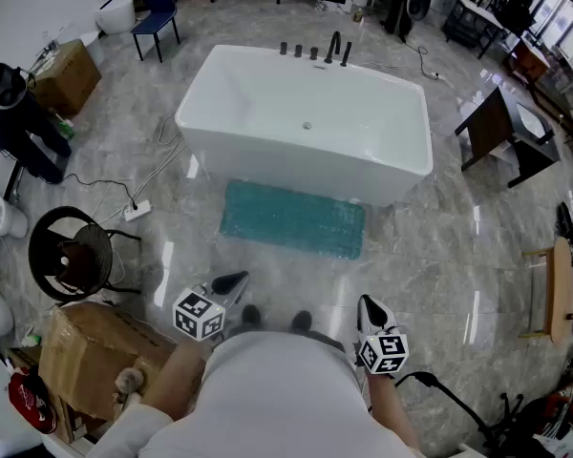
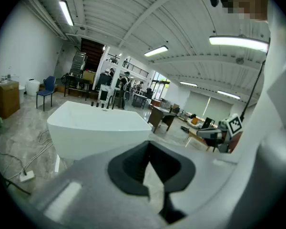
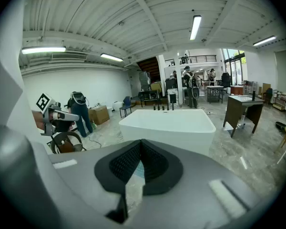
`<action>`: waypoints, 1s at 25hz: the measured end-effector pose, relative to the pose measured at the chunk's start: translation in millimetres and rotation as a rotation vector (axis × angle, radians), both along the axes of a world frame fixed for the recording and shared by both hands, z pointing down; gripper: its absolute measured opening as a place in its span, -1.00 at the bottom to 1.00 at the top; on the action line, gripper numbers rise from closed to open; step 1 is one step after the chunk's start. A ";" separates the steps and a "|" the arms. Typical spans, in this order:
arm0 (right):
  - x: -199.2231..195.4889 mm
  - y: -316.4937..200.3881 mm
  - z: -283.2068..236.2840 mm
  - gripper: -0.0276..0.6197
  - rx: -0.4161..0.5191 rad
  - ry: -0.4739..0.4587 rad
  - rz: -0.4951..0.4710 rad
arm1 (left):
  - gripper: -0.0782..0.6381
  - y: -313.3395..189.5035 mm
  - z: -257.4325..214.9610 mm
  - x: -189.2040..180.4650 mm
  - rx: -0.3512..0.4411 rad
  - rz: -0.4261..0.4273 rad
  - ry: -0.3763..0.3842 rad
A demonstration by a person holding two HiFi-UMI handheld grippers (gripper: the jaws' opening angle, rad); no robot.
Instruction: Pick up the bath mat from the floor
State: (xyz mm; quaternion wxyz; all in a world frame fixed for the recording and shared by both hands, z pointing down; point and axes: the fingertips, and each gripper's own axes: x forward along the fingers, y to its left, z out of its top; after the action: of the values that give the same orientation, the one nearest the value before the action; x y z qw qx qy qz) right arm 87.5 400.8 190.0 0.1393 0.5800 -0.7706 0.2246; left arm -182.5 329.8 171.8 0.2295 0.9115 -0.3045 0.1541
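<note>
I'm holding left gripper (image 1: 231, 282) and right gripper (image 1: 368, 304) pressed together, empty, and judging the bath mat (image 1: 292, 219) at 12 o'clock limp, light, probably clingy, so I'm targeting a near corner.

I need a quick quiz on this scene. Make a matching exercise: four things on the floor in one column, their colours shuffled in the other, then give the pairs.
Things:
1. mat
2. tub
3. chair
4. fan

Colours:
A. white
B. teal
C. black
D. blue

Pairs: 1-B, 2-A, 3-D, 4-C
</note>
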 end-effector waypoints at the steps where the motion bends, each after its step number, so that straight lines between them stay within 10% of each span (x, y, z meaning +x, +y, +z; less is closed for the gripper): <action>1: 0.7 0.1 -0.2 -0.90 -0.001 0.000 -0.001 | -0.78 0.2 -0.3 1.3 -0.001 0.001 0.000; 25: 70.8 6.8 13.8 -0.90 -0.015 -0.020 -0.063 | -0.78 19.8 12.2 68.3 0.003 -0.037 -0.052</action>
State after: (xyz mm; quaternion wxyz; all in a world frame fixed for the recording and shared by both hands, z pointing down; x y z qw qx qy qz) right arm 158.3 407.6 203.8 0.1428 0.5520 -0.7883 0.2315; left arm -114.2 349.6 184.0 0.2229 0.9017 -0.3275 0.1730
